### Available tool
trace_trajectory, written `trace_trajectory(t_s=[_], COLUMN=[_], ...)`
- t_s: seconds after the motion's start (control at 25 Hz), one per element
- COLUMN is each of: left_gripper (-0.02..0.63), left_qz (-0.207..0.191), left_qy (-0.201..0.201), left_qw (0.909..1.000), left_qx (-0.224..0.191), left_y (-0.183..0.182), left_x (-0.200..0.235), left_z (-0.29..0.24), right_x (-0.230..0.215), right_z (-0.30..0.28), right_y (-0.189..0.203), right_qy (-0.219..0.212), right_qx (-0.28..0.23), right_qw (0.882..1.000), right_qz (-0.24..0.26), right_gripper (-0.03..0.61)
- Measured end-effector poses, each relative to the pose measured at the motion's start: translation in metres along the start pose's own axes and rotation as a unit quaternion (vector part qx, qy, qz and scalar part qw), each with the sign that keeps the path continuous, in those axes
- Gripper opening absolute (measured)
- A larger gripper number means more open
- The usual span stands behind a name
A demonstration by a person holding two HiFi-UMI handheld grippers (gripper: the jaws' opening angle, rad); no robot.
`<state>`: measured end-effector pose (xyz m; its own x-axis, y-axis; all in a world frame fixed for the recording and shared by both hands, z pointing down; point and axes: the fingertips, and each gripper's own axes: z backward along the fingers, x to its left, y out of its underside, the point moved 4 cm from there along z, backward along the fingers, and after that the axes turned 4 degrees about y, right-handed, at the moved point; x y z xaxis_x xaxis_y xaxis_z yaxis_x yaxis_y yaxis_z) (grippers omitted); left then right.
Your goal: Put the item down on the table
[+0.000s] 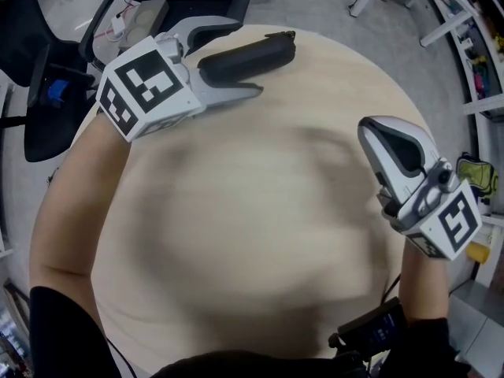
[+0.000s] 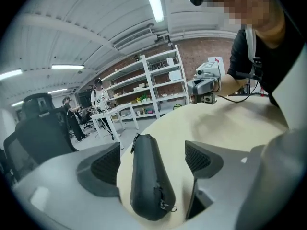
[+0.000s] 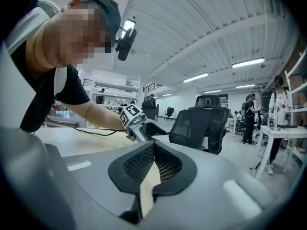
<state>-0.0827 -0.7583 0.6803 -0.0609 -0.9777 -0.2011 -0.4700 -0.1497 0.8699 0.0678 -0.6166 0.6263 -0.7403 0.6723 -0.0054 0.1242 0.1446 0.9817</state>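
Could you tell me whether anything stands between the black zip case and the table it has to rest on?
Nothing visible does. The black zip case already lies on the round table, between the open jaws of the left gripper, with bare table showing on both sides of it.

The item (image 1: 248,56) is a black, elongated soft case, fat and rounded at one end and tapering toward the other (a zip runs along its seam, with a small metal pull (image 2: 169,206) at the fat end). It lies flat and closed on the round pale table (image 1: 260,211), near the table's far edge.
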Motion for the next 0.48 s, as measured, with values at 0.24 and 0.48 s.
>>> trace_trajectory(t_s=[0.24, 0.48], left_gripper=[0.387, 0.188], left_qz=[0.091, 0.180], left_qy=[-0.022, -0.058], left_qw=[0.9895, 0.9616], left_qx=[-0.109, -0.199], left_y=[-0.008, -0.039], left_x=[-0.029, -0.070], left_z=[0.059, 0.169], right_x=[0.000, 0.013], right_z=[0.017, 0.058], right_y=[-0.003, -0.035], right_qy=[0.021, 0.050], right_qx=[-0.011, 0.006], right_qw=[0.999, 0.998], right_qz=[-0.031, -0.024], right_gripper=[0.015, 0.015])
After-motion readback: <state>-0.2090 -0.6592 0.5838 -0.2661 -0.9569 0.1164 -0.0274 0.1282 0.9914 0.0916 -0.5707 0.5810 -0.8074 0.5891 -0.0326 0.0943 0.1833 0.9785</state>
